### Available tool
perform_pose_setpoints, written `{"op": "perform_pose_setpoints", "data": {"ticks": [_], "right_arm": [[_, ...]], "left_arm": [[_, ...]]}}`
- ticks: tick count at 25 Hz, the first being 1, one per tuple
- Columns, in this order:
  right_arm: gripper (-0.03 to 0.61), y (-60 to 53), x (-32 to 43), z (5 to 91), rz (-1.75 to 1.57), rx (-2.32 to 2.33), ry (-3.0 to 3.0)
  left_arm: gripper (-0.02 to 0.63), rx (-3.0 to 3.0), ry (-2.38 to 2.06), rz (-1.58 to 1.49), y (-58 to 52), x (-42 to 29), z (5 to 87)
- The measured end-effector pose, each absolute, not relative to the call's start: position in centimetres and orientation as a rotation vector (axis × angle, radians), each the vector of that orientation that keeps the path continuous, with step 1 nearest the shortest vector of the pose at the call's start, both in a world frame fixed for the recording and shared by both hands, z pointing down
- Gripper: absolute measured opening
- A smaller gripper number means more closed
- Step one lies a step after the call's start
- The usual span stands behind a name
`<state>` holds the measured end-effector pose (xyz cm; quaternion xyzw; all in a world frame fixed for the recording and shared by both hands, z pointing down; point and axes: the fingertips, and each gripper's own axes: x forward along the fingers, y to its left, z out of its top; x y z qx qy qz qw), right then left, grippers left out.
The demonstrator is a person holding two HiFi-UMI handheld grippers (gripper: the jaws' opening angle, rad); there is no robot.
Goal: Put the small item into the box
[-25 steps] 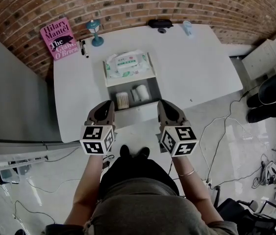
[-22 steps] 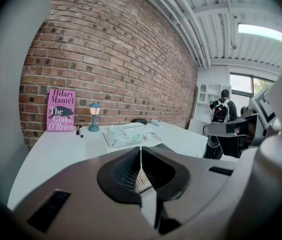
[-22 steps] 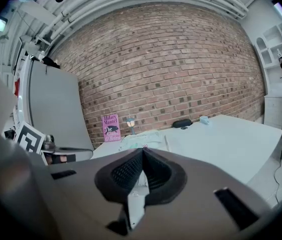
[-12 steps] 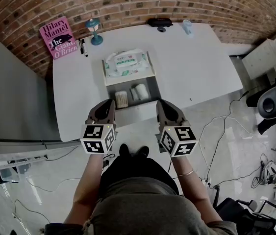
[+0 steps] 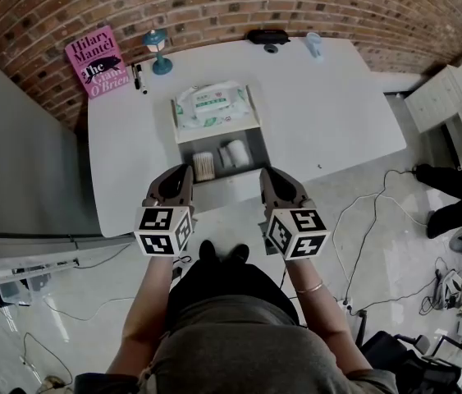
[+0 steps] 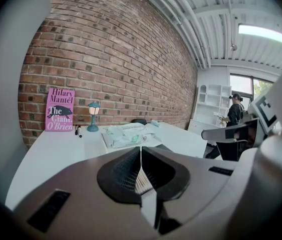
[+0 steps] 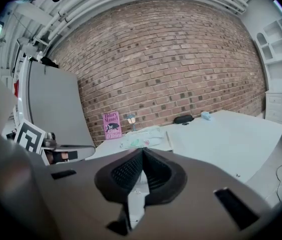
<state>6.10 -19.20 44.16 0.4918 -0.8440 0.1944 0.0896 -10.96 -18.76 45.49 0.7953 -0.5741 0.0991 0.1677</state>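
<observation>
Small item: not identifiable for certain. Nothing held, nothing in transit. Loose candidates on the table: pale-blue object at the far edge toward the right corner, pair of markers near the far left corner. Both well apart from the box.

Box: at the middle of the near edge, open on top. Far half covered by a wipes packet. Near compartment already holding a pot of cotton swabs and white rolls beside it; room left in that compartment, judging from the head view.

Elsewhere along the far edge: pink book propped at the left corner, small teal lamp next to it, black case near the middle.

Progress: judged at the very start or between placements. No pick under way. Left to do: reach for an item, grip, carry to the near compartment, release.

Left gripper: at the near edge, just left of the box's front corner, jaws pressed together, nothing between them; swabs visible past the jaw line in the left gripper view, not gripped.

Right gripper: at the near edge, just right of the box, jaws fully closed, empty, touching nothing.
</observation>
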Motion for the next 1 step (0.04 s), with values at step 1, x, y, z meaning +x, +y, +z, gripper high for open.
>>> {"op": "perform_pose_setpoints", "data": {"ticks": [1], "right_arm": [[0.002, -19.24, 5.99, 44.29, 0.583, 1.460, -2.508]], "left_arm": [[0.028, 2.264, -1.633, 0.283, -18.83, -11.00, 45.47]]}}
